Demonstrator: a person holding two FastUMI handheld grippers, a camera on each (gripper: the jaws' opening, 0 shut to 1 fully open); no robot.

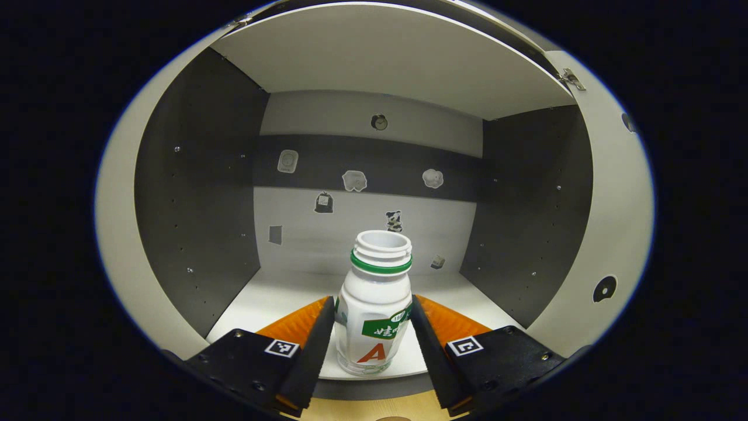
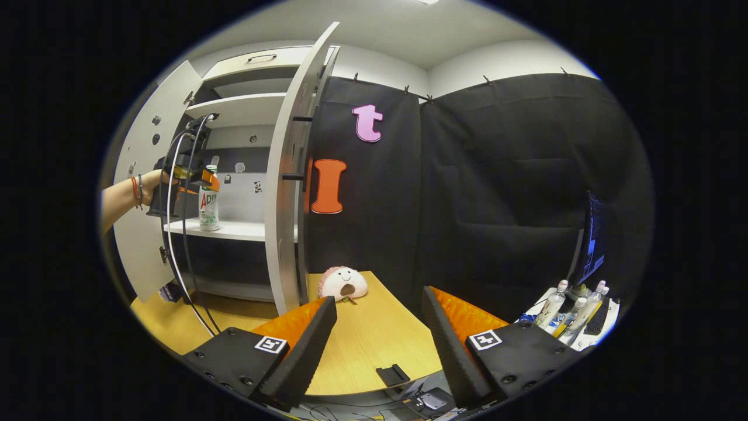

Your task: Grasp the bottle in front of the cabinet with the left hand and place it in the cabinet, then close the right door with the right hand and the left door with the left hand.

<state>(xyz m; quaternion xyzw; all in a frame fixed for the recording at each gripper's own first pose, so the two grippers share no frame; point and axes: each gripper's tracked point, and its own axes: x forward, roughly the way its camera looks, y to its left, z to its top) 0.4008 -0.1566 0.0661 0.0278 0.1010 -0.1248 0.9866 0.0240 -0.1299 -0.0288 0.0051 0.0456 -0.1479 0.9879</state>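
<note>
A white plastic bottle (image 1: pixel 374 333) with a green neck ring, no cap and a green-and-red label stands upright at the front edge of the cabinet shelf (image 1: pixel 274 298). My left gripper (image 1: pixel 373 304) is shut on the bottle, one finger pressing each side of its body. In the right gripper view the same bottle (image 2: pixel 208 202) rests on the shelf (image 2: pixel 245 229), with the left gripper (image 2: pixel 198 175) and a hand (image 2: pixel 125 196) behind it. The right door (image 2: pixel 286 193) and left door (image 2: pixel 146 175) both stand open. Over the wooden table (image 2: pixel 374 339), my right gripper (image 2: pixel 377 310) is open and holds nothing.
Small stickers dot the cabinet's back wall (image 1: pixel 362 199). A plush toy (image 2: pixel 343 283) lies on the table by the right door. Several bottles (image 2: pixel 575 310) and a monitor (image 2: pixel 593 240) stand far right. Cables (image 2: pixel 175 245) hang from the left gripper.
</note>
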